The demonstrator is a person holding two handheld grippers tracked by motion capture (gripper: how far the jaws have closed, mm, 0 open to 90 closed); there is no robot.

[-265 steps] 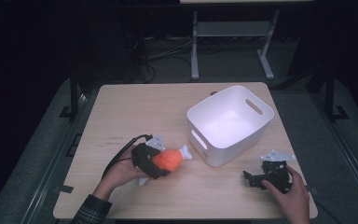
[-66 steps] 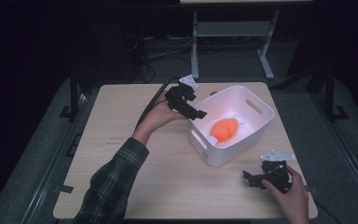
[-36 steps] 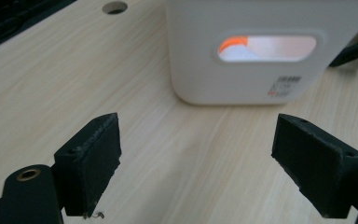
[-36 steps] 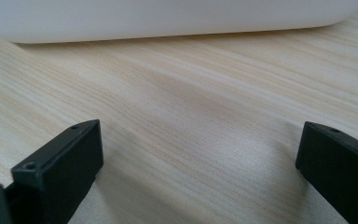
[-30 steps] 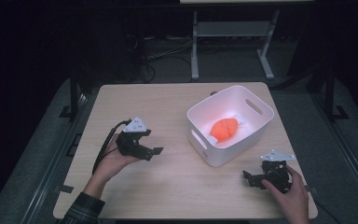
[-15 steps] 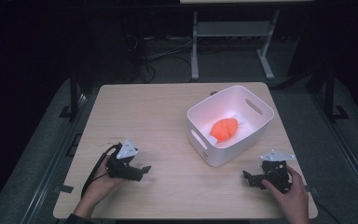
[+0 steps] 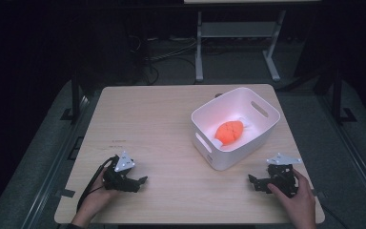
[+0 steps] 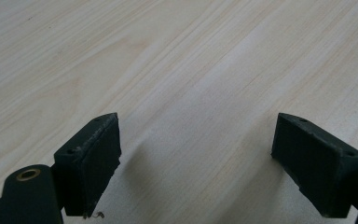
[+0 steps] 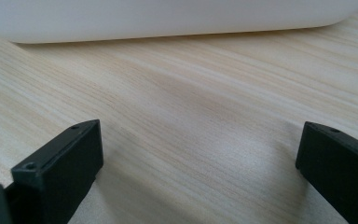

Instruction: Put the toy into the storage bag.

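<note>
An orange plush toy (image 7: 229, 131) lies inside the white bin (image 7: 262, 135) on the right half of the wooden table (image 7: 162, 124). My left gripper (image 7: 139, 182) rests low near the table's front left, held by a hand, open with nothing between its jaws (image 8: 196, 158). My right gripper (image 7: 253, 181) sits at the front right, just in front of the bin, also open and empty (image 9: 198, 163). The bin's white wall (image 9: 168, 18) runs across the top of the right gripper view.
A metal stand (image 7: 238, 33) and cables (image 7: 162, 52) sit on the dark floor beyond the table's far edge. The bin takes up the right middle of the table. Bare wood spreads across the left and centre.
The left gripper, which had carried the orange toy into the bin and let go, has drawn back to the front left and settled lower. The right gripper has not moved.
</note>
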